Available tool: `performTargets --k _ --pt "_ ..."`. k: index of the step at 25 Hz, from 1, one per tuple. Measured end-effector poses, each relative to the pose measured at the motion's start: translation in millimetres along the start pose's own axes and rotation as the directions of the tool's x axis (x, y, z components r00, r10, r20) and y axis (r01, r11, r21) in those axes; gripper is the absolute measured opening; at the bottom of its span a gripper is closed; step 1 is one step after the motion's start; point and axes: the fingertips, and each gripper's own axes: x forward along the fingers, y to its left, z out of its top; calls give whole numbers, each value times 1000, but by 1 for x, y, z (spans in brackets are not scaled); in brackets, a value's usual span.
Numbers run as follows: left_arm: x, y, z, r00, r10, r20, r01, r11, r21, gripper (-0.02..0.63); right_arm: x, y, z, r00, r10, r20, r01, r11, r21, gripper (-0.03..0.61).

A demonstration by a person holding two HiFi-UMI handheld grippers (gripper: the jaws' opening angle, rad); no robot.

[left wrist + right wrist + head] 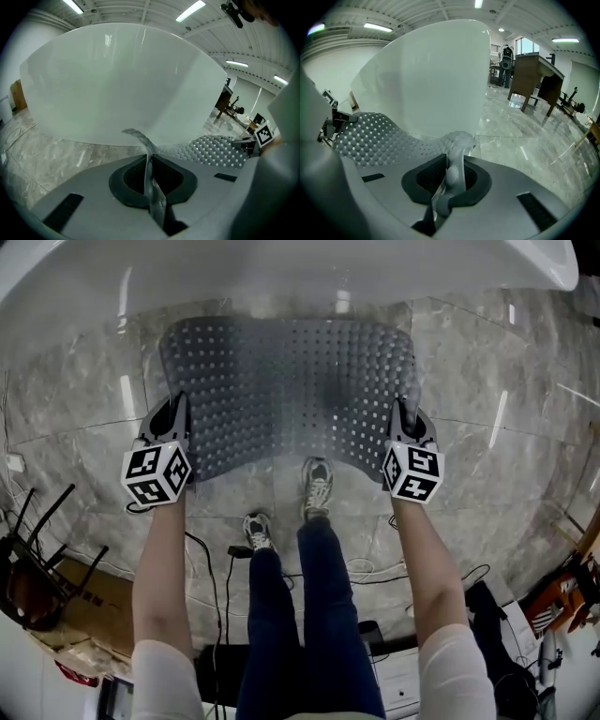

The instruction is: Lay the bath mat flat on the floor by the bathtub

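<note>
- Left gripper (174,407) is clenching the near-left corner of the bath mat (291,390); its jaws are pinching the thin mat edge.
- Right gripper (405,411) is clamping the near-right corner, jaws closed on a bunched fold.
- Mat is spanning between the 2 grippers, its far edge running just beside the bathtub (281,273) and its near edge bowing inward.
- Marble floor (497,456) is lying bare on both sides of the mat.
- 2 shoes (319,486) are standing at the near edge; a chair (33,563) is sitting well apart, behind on the left.
</note>
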Motion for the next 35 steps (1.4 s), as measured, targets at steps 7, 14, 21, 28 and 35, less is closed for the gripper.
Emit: performTargets --k 7,14,21,28,35 --pt "38 4 -23 999 21 -34 -21 1000 -7 41 35 0 -19 1000 -13 -21 13 1000 -13 41" --pt "60 7 -43 998 38 -53 -38 999 2 41 55 -11 -30 999 -26 -24 25 999 -40 41" --pt "81 18 -67 993 73 -96 -71 997 26 41 74 -17 -58 997 -48 -67 43 997 -68 41" --pt "96 38 -93 967 154 -203 -122 979 163 41 97 -29 -80 988 -87 -124 70 989 -132 41" --pt "112 52 -113 941 213 -263 -166 968 190 41 118 -45 -108 972 -140 -189 119 986 -117 41"
